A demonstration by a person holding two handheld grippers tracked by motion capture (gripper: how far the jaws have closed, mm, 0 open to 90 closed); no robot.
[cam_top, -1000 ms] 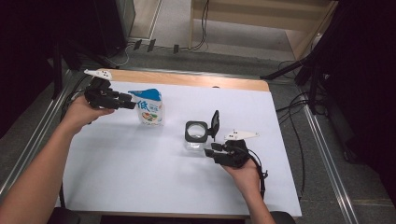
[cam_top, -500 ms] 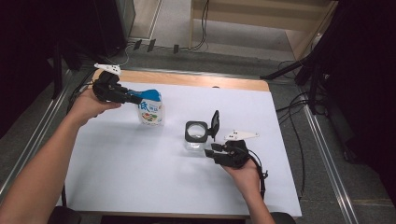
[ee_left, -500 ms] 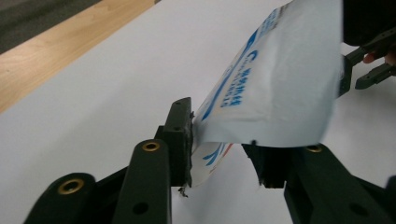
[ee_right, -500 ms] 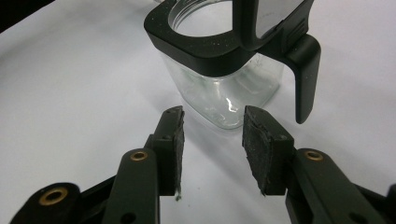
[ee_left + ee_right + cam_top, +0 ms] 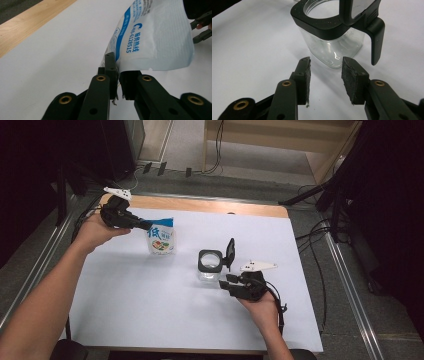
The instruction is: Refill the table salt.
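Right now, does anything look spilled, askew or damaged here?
Nothing stands out. The bag stands upright, its edge pinched in the left gripper; the glass jar stands upright, lid flipped open, nothing spilled.

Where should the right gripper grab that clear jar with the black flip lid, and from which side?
Take the clear jar by its glass body, below the black collar, coming level from the near side where the right gripper already faces it with open jaws. The raised lid blocks a top grip.
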